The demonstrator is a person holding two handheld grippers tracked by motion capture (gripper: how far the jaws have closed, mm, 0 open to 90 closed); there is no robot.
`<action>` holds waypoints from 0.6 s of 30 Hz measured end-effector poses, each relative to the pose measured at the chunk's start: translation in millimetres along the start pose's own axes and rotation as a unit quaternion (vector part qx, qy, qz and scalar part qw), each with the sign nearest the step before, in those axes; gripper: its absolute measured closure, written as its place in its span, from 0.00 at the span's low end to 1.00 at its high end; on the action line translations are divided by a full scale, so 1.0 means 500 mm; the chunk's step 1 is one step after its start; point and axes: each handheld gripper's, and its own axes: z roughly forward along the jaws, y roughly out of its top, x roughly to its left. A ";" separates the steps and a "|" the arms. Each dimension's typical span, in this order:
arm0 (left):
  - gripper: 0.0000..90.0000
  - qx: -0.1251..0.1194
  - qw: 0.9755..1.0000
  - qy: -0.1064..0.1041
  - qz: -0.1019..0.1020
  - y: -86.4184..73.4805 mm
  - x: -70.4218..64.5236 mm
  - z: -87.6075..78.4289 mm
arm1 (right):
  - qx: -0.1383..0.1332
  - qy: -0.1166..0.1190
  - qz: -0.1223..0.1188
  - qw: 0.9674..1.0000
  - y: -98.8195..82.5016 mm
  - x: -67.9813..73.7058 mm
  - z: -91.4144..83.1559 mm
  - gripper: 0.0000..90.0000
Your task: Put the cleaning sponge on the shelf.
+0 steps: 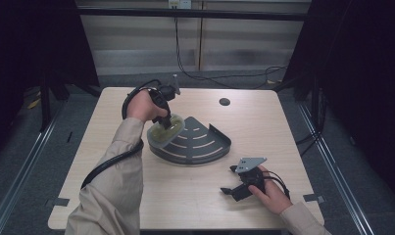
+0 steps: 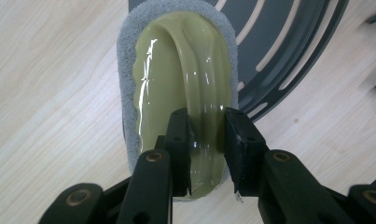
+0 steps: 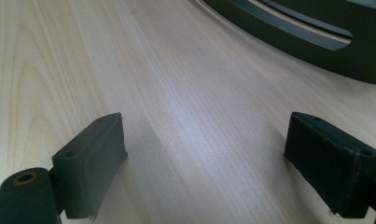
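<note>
A scrubber with a pale green plastic handle and a grey pad (image 1: 164,131) (image 2: 176,70) sits at the left edge of a dark grey quarter-round corner rack (image 1: 197,142) (image 2: 288,42). My left gripper (image 1: 165,119) (image 2: 207,140) is shut on the handle's raised ridge, pressing from both sides. The pad overlaps the rack's curved rim. My right gripper (image 1: 228,182) (image 3: 204,163) rests low over the table near the front right, open wide with bare wood between its fingers. The rack's rim (image 3: 307,37) lies ahead of it.
The light wooden table (image 1: 136,196) has a round cable hole (image 1: 224,102) at the back. Cables trail off the far edge. Dark floor and metal rails flank the table on both sides.
</note>
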 end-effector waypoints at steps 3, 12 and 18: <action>0.80 0.000 1.000 0.003 0.006 0.007 -0.002 0.006 | 0.000 0.000 0.000 1.000 0.000 0.000 0.000 0.13; 0.80 0.001 1.000 0.005 0.019 0.023 -0.004 0.026 | 0.000 0.000 0.000 1.000 0.000 0.000 0.000 0.13; 0.80 0.002 1.000 0.001 0.028 0.028 -0.003 0.045 | 0.000 0.000 -0.001 1.000 0.000 0.000 0.000 0.13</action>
